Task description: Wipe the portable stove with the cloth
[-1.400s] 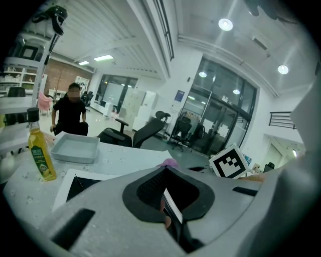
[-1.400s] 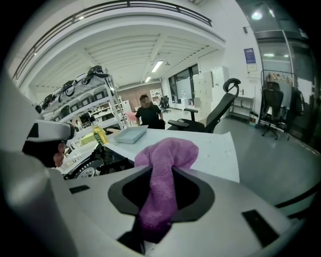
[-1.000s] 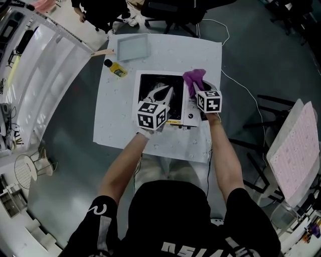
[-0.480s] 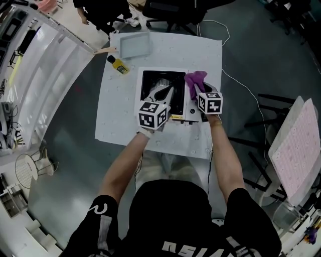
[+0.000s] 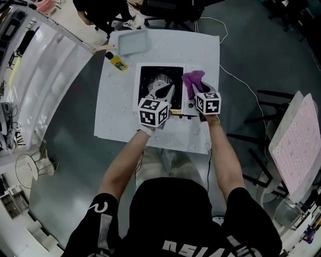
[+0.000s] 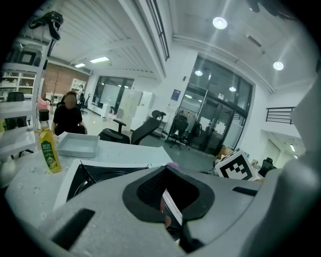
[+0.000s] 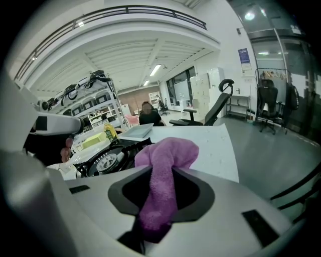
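The portable stove (image 5: 161,75), white with a black burner top, stands in the middle of the white table (image 5: 115,110). My right gripper (image 5: 194,91) is shut on a purple cloth (image 5: 192,81), which rests on the stove's right part. In the right gripper view the cloth (image 7: 168,155) bulges out of the right gripper (image 7: 160,201), with the burner (image 7: 108,160) to its left. My left gripper (image 5: 163,93) lies over the stove's front left. In the left gripper view (image 6: 168,201) a white strip of the stove (image 6: 100,175) shows through the jaws; whether they press on it is unclear.
A yellow bottle (image 5: 116,62) and a shallow grey tray (image 5: 133,44) stand at the table's far left corner, both also in the left gripper view: bottle (image 6: 48,148), tray (image 6: 77,145). A person (image 6: 67,115) sits beyond the table, with office chairs (image 5: 170,12) around it.
Both grippers have drawn back a little toward me over the stove, the purple cloth going with the right one. The stove, bottle and tray stay put.
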